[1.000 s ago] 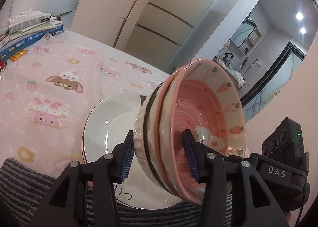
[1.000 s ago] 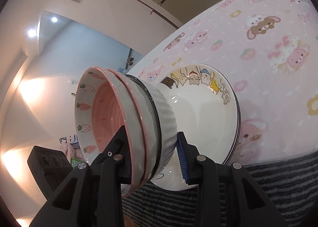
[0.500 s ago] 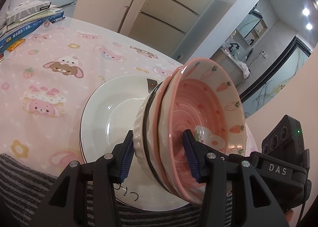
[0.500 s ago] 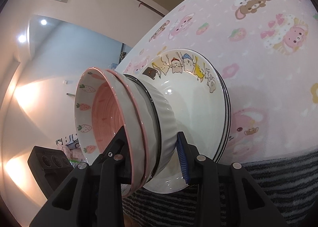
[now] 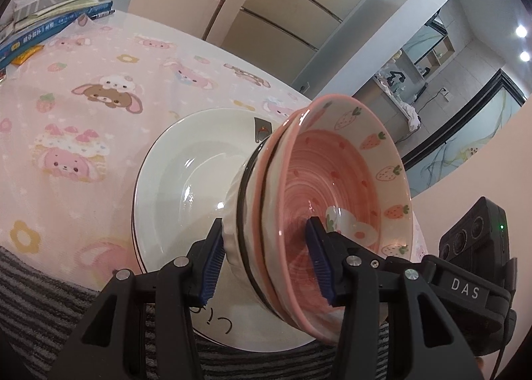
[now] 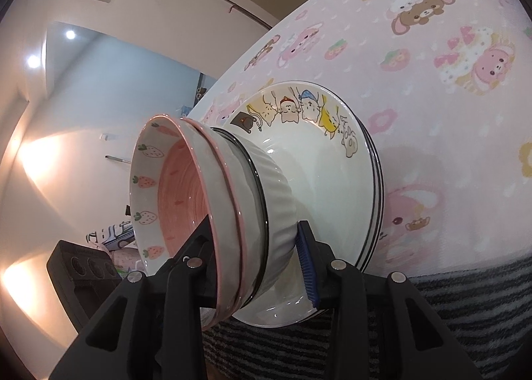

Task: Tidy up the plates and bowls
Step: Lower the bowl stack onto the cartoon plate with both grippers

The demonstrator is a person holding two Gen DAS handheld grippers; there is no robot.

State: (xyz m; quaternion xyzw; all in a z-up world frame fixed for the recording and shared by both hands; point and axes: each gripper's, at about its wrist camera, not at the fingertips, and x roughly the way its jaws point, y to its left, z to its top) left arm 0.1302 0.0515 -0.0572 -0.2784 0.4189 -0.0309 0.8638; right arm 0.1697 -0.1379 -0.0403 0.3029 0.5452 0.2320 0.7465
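The stacked bowls (image 5: 319, 200) hide the plates' (image 5: 186, 187) right side and much of the cartoon rim, the right tongs' (image 6: 262, 253) left pad sits hidden behind them, and the books (image 5: 43, 24) run off the frame's edge.

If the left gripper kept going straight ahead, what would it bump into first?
Probably the plate: the left gripper, clamped on the bowl stack, points down toward it. Depth is unclear.
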